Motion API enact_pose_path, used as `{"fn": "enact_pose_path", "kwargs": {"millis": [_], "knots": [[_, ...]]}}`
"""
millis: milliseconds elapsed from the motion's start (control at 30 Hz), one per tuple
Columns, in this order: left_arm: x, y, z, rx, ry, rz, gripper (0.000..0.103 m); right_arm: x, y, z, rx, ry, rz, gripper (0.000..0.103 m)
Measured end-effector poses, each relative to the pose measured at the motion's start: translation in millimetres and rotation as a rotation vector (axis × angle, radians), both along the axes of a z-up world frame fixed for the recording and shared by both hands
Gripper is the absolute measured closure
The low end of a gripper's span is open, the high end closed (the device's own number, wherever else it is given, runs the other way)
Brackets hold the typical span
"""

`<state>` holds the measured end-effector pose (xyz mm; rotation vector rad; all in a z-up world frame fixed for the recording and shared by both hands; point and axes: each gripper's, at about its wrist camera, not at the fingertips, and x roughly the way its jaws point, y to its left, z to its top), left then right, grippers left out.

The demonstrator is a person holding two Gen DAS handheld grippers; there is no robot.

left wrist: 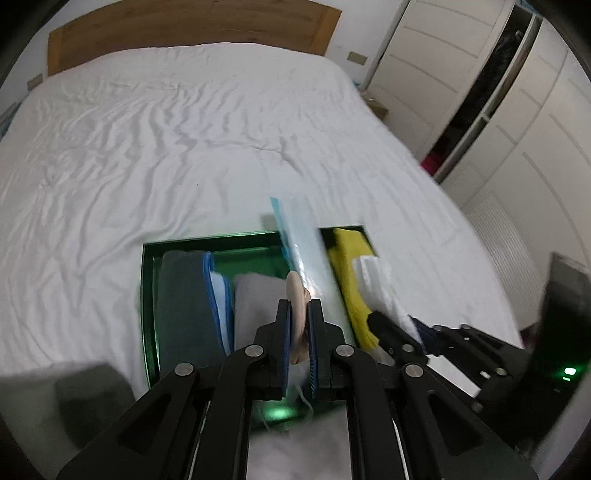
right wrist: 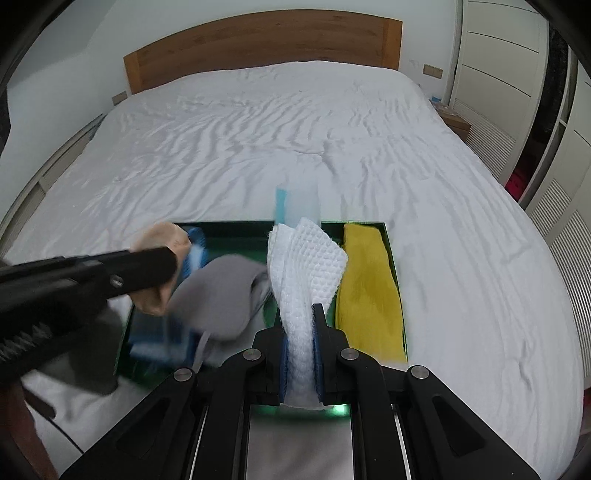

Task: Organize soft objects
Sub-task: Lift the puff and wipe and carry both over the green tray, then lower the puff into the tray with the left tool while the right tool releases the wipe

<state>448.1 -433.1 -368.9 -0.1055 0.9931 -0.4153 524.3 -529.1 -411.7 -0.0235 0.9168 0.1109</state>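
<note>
A green tray (left wrist: 147,280) (right wrist: 229,223) lies on the white bed. My left gripper (left wrist: 298,306) (right wrist: 173,264) is shut on a beige soft pad (left wrist: 295,291) (right wrist: 162,236) over the tray's middle. My right gripper (right wrist: 301,321) (left wrist: 391,332) is shut on a white waffle cloth (right wrist: 310,258) (left wrist: 373,280), to the right of the left one. In the tray lie a grey cloth with blue edging (left wrist: 184,302), a pale grey cloth (left wrist: 251,302) (right wrist: 221,295) and a yellow cloth (left wrist: 347,266) (right wrist: 369,291). A clear packet with a blue strip (left wrist: 299,240) (right wrist: 295,206) rises by the far rim; what holds it up is hidden.
The rumpled white bed sheet (left wrist: 166,140) (right wrist: 277,129) stretches far beyond the tray to a wooden headboard (left wrist: 192,29) (right wrist: 266,44). White wardrobe doors (left wrist: 517,129) (right wrist: 498,55) stand along the right side. A small bedside stand (right wrist: 456,123) sits by the bed's far right corner.
</note>
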Motion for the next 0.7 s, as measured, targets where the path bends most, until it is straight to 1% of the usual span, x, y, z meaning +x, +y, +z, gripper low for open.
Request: {"fn": "enact_pose_path", "kwargs": {"millis": [200, 233, 367, 700], "knots": [[31.0, -16.0, -31.8, 0.066, 0.046, 0.031, 0.097, 41.9, -1.3, -30.2, -0.035, 0.043, -0.018, 0.093], [32.8, -17.8, -36.1, 0.083, 0.044, 0.033, 0.097, 46.8, -1.8, -34.0, -0.035, 0.049, -0.021, 0.093], [32.0, -21.6, -46.5, 0.109, 0.046, 0.026, 0.097, 64.2, -2.1, -47.3, -0.042, 0.066, -0.03, 0.093], [29.3, -23.6, -59.5, 0.149, 0.04, 0.04, 0.097, 69.6, -5.8, -61.6, -0.048, 0.089, -0.031, 0.093]]}}
